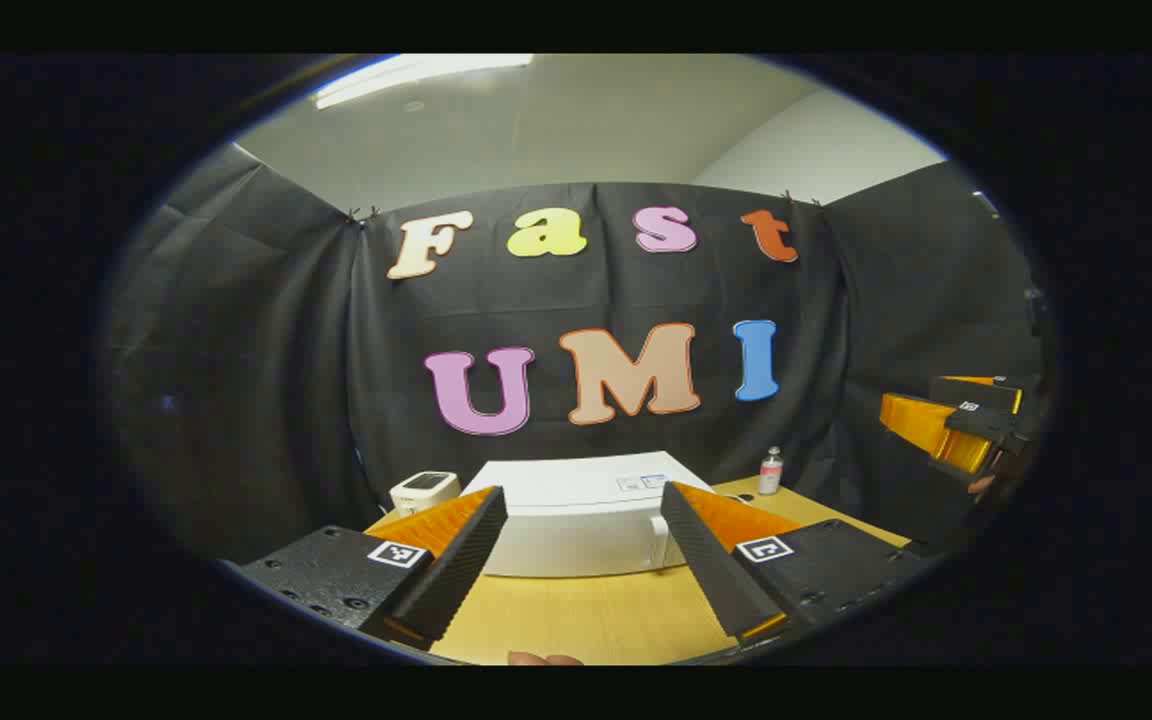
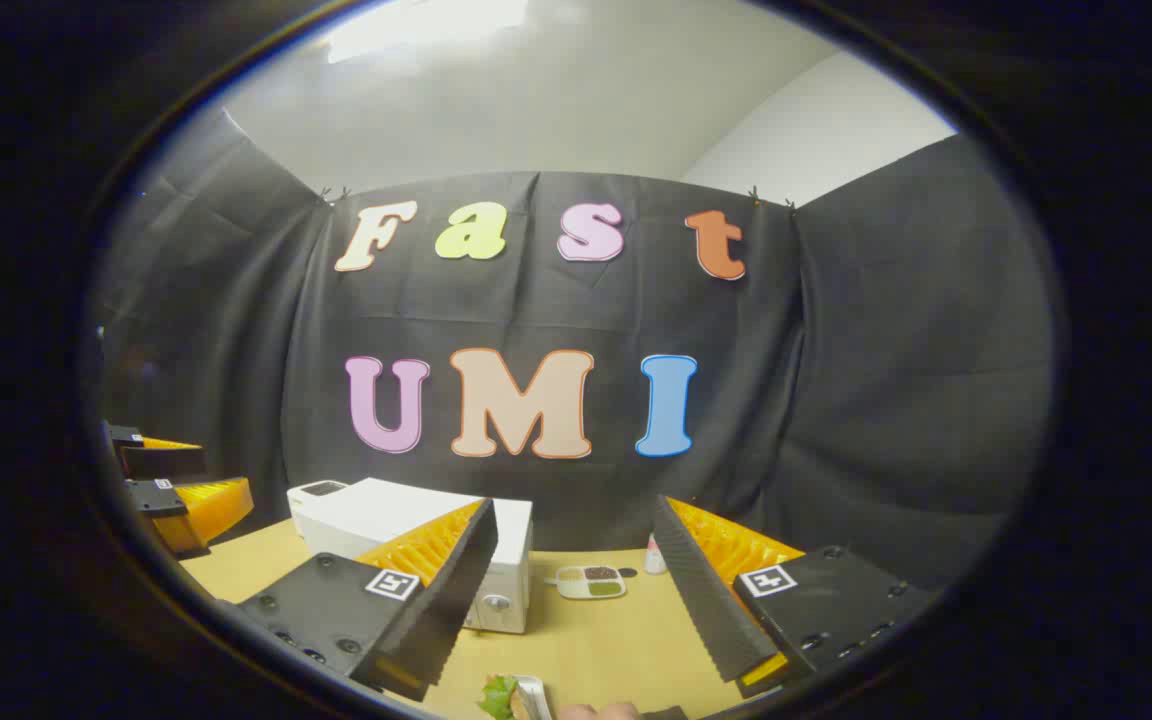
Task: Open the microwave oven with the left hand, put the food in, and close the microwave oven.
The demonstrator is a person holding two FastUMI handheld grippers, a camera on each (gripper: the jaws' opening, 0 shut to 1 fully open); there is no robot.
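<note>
The microwave oven (image 1: 576, 520) stands toward the far edge of the table (image 1: 596, 620), close to the black cloth wall, with its door shut and its handle (image 1: 658, 542) running upright along the right side of the front. In the right gripper view the control knob (image 2: 496, 603) shows on the corner of the oven facing that camera.

The left gripper (image 1: 586, 575) is held above the near part of the table, aimed squarely at the oven front. Its fingers are spread wide and grip nothing. This alignment suits an approach to the handle, which the task assigns to the left hand.

The right gripper (image 2: 576, 610) is likewise spread apart and empty. It hangs over the table to the right of the oven. It appears raised at the right edge of the left gripper view, well clear of the oven; judged from that, it is parked out of the door's swing.

The food (image 2: 511, 697), something leafy on a pale dish, lies at the near edge of the table, just below the right gripper's fingers. It is cut off by the view, so its full shape cannot be told.

A small compartment tray (image 2: 591, 581) and a small bottle (image 2: 653, 558) stand right of the oven, toward the far edge. A small white device (image 1: 424, 489) sits left of the oven.

No step of the task appears done yet.
</note>
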